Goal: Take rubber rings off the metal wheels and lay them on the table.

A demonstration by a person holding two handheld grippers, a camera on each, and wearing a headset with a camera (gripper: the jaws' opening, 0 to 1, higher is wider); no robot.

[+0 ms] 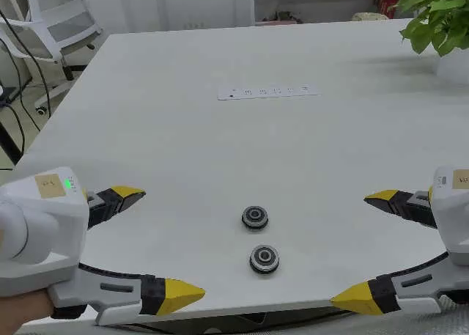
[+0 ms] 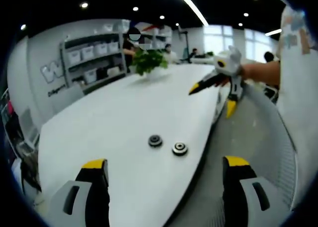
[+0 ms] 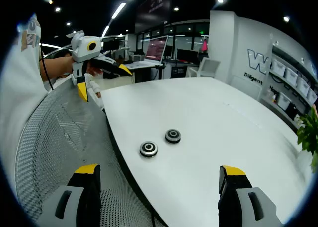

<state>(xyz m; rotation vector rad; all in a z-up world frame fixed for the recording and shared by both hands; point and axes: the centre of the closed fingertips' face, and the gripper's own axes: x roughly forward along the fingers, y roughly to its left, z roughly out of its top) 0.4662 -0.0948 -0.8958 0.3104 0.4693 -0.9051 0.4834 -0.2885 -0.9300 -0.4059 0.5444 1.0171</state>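
Observation:
Two small metal wheels with black rubber rings lie flat near the table's front edge: the far wheel and the near wheel. My left gripper is open at the front left, jaws spread wide and pointing toward the wheels. At the front right my right gripper is also open. Neither touches a wheel; both hold nothing. The wheels sit about midway between the two grippers.
A white power strip lies flat mid-table. A potted green plant stands at the far right corner. An office chair stands past the table's far left. The near table edge runs just below the wheels.

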